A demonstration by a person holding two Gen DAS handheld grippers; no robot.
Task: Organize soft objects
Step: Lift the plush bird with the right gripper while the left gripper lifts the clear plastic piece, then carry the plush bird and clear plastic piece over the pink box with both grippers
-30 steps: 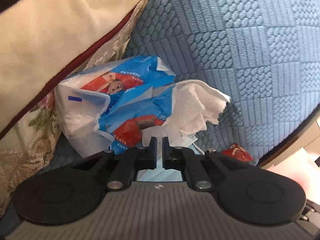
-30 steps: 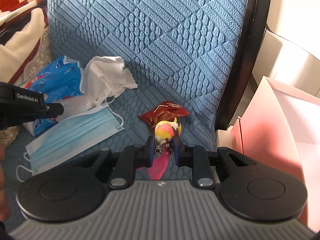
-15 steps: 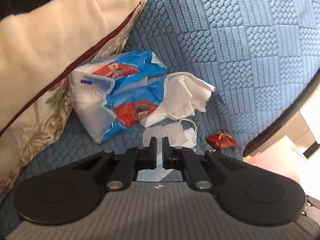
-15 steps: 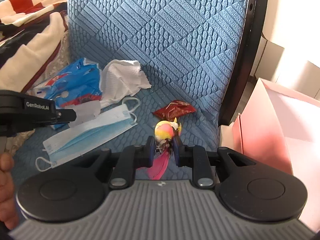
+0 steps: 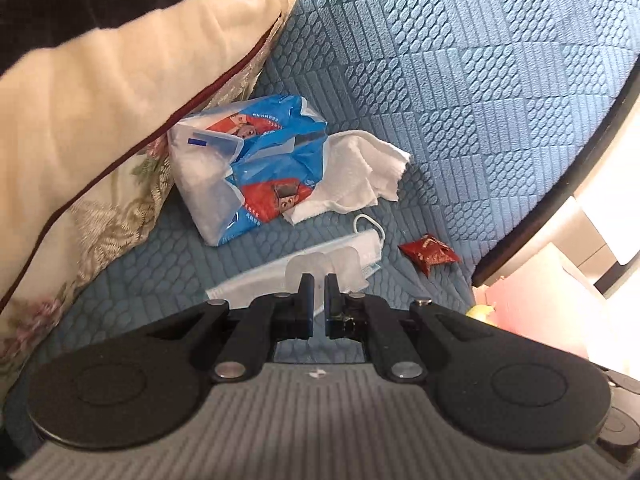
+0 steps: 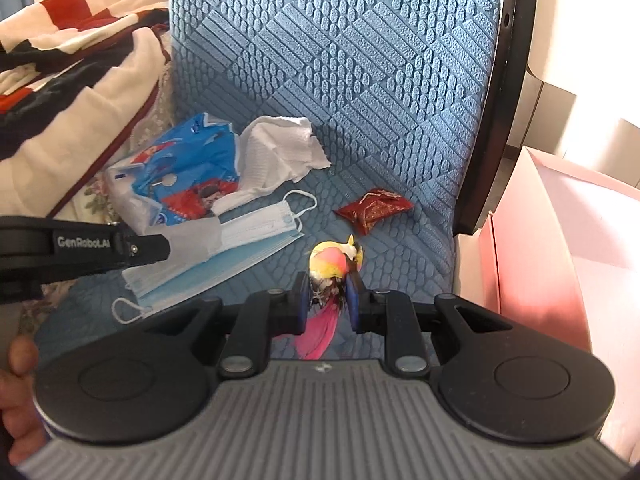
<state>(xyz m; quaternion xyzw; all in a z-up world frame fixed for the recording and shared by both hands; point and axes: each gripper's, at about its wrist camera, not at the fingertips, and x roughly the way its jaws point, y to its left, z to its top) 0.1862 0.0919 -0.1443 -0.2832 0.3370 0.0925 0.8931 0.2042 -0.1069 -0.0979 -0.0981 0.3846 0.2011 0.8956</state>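
Now | left gripper (image 5: 318, 280): jaws clenched, nothing between | right gripper (image 6: 329, 280): jaws grasping feathered toy (image 6: 334, 264)

Between the jaws of the right gripper (image 6: 329, 300) sits a toy bird (image 6: 334, 264). Ahead-left lies a face mask (image 6: 224, 254), a tissue (image 6: 280, 152) and wipes pack (image 6: 180, 176) beyond it; a snack packet (image 6: 374, 210) lies ahead-right.
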